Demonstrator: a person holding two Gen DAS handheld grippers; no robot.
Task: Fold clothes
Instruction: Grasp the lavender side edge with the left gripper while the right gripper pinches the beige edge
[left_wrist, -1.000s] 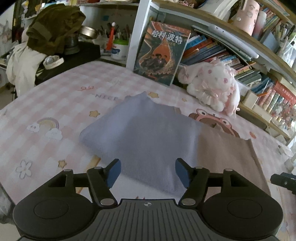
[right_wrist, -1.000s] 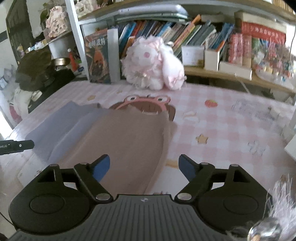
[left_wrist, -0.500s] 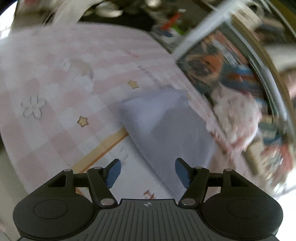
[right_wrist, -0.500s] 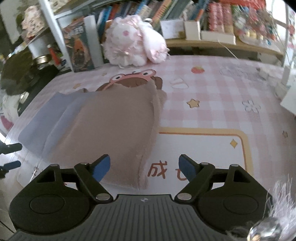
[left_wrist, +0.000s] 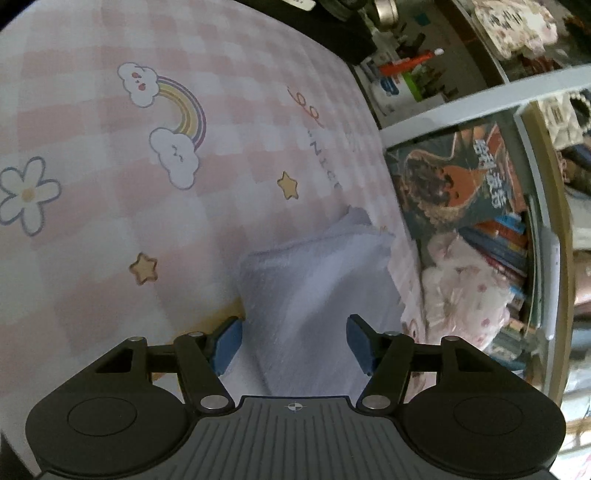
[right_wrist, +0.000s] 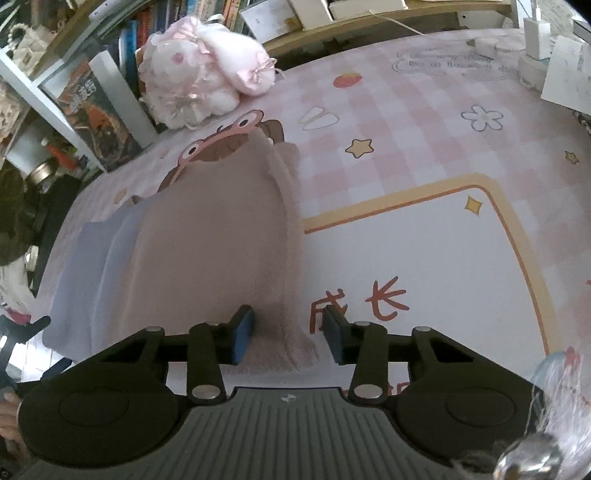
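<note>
A lavender cloth (left_wrist: 314, 277) lies flat on the pink checked mat (left_wrist: 110, 221), partly under a brown cloth (right_wrist: 207, 251) to its right. In the right wrist view the lavender cloth (right_wrist: 85, 273) shows at the left. My left gripper (left_wrist: 294, 339) is open and low over the lavender cloth's end, which lies between its blue pads (left_wrist: 227, 341). My right gripper (right_wrist: 289, 334) hangs over the brown cloth's near right corner. Its jaws are closing with that corner between them, and the pads (right_wrist: 243, 334) do not pinch it.
A pink plush toy (right_wrist: 203, 74) and an upright book (right_wrist: 99, 114) stand at the back against the bookshelf (left_wrist: 517, 206). White boxes and papers (right_wrist: 554, 55) sit at the far right. The mat (right_wrist: 406, 240) to the right of the cloths is bare.
The left gripper rolled and dropped toward the lavender cloth's end. The right gripper sank to the brown cloth's near corner, and its jaws narrowed around it.
</note>
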